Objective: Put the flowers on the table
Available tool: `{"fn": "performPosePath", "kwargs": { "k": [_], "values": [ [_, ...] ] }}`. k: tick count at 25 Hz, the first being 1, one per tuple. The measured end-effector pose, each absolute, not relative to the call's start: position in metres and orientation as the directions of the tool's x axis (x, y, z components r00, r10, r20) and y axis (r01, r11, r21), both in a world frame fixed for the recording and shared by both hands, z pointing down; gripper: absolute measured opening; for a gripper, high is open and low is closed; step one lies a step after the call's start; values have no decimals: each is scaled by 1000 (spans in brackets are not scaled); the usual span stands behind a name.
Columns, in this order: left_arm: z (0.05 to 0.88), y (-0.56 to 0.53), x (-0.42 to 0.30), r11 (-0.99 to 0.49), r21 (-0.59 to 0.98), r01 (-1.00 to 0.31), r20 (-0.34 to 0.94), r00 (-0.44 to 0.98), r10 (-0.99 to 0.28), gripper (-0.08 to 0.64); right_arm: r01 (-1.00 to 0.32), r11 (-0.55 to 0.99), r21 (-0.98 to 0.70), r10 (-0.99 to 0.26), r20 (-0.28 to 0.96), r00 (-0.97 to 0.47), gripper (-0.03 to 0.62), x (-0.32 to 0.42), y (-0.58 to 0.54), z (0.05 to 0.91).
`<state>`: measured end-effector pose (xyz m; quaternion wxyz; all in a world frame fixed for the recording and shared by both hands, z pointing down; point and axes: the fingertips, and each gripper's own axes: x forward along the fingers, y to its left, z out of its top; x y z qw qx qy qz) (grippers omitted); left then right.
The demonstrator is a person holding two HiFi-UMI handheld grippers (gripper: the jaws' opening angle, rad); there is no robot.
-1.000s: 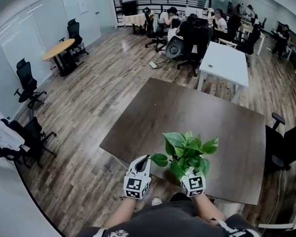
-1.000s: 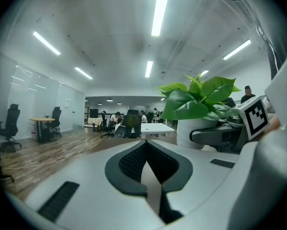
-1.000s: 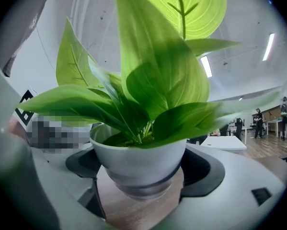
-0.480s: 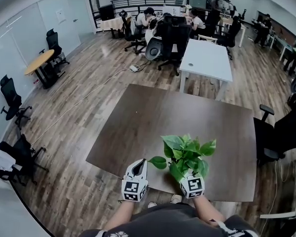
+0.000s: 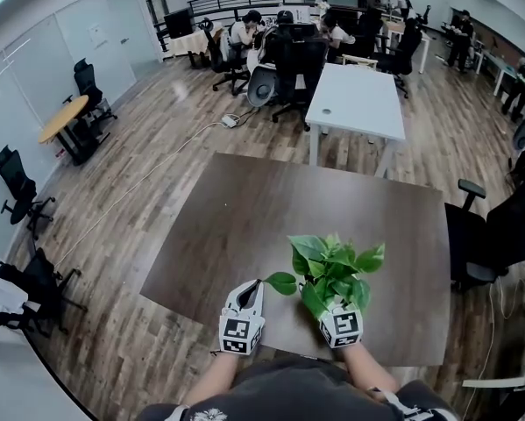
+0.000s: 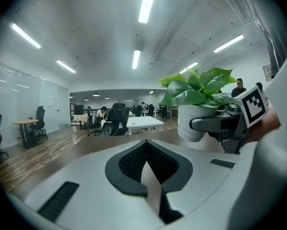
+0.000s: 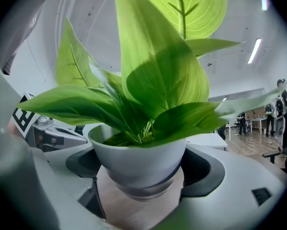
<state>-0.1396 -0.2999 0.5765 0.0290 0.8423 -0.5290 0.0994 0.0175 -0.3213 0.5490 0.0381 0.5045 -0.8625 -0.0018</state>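
While the right gripper (image 5: pixel 339 318) clamps the white pot (image 7: pixel 138 162) of the flowers (image 5: pixel 330 270) over the table (image 5: pixel 271 209) edge nearest the person, the left gripper (image 5: pixel 249 295) empty with jaws together, the carry looks nearly done — next, lower it level and release.

"What sort of place is this?"

"An open-plan office. Black swivel office chairs (image 5: pixel 12 169) stand about on a grey-brown wood-plank floor (image 5: pixel 148 156), and a long white rectangular desk (image 5: pixel 354 103) sits beyond the dark brown rectangular bench (image 5: pixel 271 217)."

"What else shows it?"

"Seated people (image 5: pixel 243 33) work at far desks. A round light-wood meeting table (image 5: pixel 62 117) stands by the pale partition wall (image 5: pixel 25 68), under long ceiling strip lights (image 6: pixel 148 3)."
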Motion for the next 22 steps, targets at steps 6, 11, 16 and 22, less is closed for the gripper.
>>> {"fn": "performPosePath", "kwargs": {
  "k": [6, 11, 16, 22],
  "values": [
    [591, -312, -108, -440, -56, -896, 201, 422, -884, 8, -864, 502, 34, -864, 70, -499, 503, 46, -332, 566],
    [598, -321, -101, -443, -49, -895, 221, 423, -879, 8, -871, 491, 20, -868, 97, -487, 503, 58, -339, 583],
    [613, -343, -93, -465, -33, -885, 238, 445, -863, 8, -885, 465, 15, -881, 108, -461, 503, 65, -364, 601],
    [634, -358, -86, -482, -17, -876, 283, 458, -842, 8, -906, 423, -16, -895, 152, -420, 503, 72, -383, 628]
  ]
}}
